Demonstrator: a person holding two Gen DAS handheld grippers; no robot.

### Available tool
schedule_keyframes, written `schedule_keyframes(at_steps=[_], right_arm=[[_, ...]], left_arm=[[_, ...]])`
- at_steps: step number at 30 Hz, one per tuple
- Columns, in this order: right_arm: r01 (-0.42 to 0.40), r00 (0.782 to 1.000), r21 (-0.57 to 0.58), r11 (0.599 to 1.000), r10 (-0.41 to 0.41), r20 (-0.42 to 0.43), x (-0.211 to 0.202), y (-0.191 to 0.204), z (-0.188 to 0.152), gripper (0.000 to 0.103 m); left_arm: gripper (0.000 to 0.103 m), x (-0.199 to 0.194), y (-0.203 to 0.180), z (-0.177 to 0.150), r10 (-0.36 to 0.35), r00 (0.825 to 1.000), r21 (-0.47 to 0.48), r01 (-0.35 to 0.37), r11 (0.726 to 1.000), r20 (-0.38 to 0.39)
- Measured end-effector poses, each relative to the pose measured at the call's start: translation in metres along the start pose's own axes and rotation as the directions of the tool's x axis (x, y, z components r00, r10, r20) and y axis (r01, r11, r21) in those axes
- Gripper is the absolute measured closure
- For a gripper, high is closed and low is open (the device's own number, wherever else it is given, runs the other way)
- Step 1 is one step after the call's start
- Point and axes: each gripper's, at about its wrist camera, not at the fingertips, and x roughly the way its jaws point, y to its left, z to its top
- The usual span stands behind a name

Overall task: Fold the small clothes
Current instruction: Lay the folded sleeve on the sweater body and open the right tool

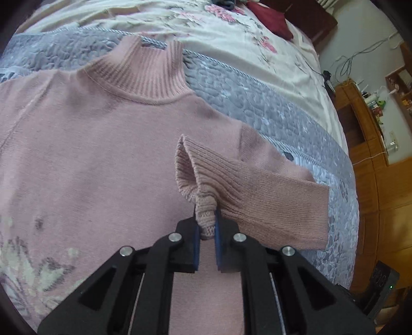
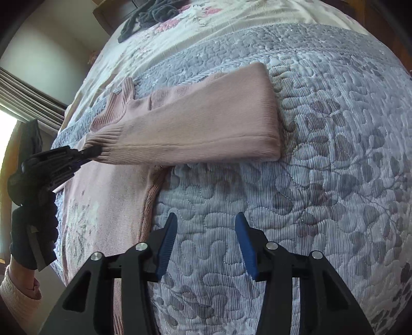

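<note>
**Sleeve fold in progress, grip looks a bit thin**

The pink knit sweater point(image 1: 85, 144) lies flat, front up, on the grey quilted bedspread point(image 2: 322, 180), mock-neck collar point(image 1: 144, 74) pointing toward the floral sheet point(image 1: 231, 33). The left hand-held gripper point(image 1: 206, 221) is clamped tight on a bunched bit of ribbed cuff point(image 1: 206, 219), and the sleeve point(image 1: 270, 195) is doubled back across the chest. The right hand-held gripper point(image 2: 206, 232) is spread wide with nothing in it, hovering over bare quilt just beside the sweater's side seam point(image 2: 149, 206).

What I'd worry about: only a small pinch of cuff sits between the pads, so stretchy knit could slide out mid-carry and the sleeve would flop back out. Dragging sideways could also pull the shoulder and wrinkle the body, since nothing pins it down.

Room-wise there's loads of open quilt on the right side. The bed edge and wooden cabinets point(image 1: 373, 154) sit beyond the sleeve's fold; dark clothes point(image 2: 152, 15) are well apart, up the bed.
</note>
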Motion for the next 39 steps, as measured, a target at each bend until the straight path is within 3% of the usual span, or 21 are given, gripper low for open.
schedule_keyframes(at_steps=[8,18,23,29,34,37,39], right_arm=[[-0.07,0.997,0.088,0.994,0.069,0.022,0.01,0.009,0.022,0.054],[-0.095,0.995,0.159,0.983,0.094,0.017,0.039,0.028,0.058,0.05],[-0.072,0.997,0.12,0.99,0.074,-0.014,0.064,0.049,0.072,0.05],[0.021,0.996,0.099,0.995,-0.013,-0.086,0.098,0.059,0.071,0.057],[0.072,0.994,0.063,0.995,-0.066,-0.086,0.104,0.06,0.066,0.06],[0.102,0.99,0.045,0.994,-0.097,-0.098,0.105,0.066,0.068,0.06],[0.129,0.989,0.035,0.991,-0.126,-0.081,0.092,0.074,0.07,0.057]], left_arm=[[0.096,-0.037,0.077,0.032,0.141,0.987,-0.03,-0.139,0.99,0.072],[0.096,-0.066,0.142,0.052,0.268,0.954,-0.077,-0.259,0.963,0.137],[0.096,-0.07,0.177,0.06,0.322,0.936,-0.124,-0.306,0.944,0.14],[0.096,-0.047,0.194,0.06,0.334,0.938,-0.098,-0.326,0.94,0.092],[0.093,-0.028,0.213,0.06,0.34,0.939,-0.101,-0.334,0.937,0.051],[0.088,-0.03,0.213,0.062,0.343,0.938,-0.07,-0.34,0.938,0.043],[0.077,-0.042,0.214,0.063,0.349,0.936,-0.084,-0.345,0.935,0.046]])
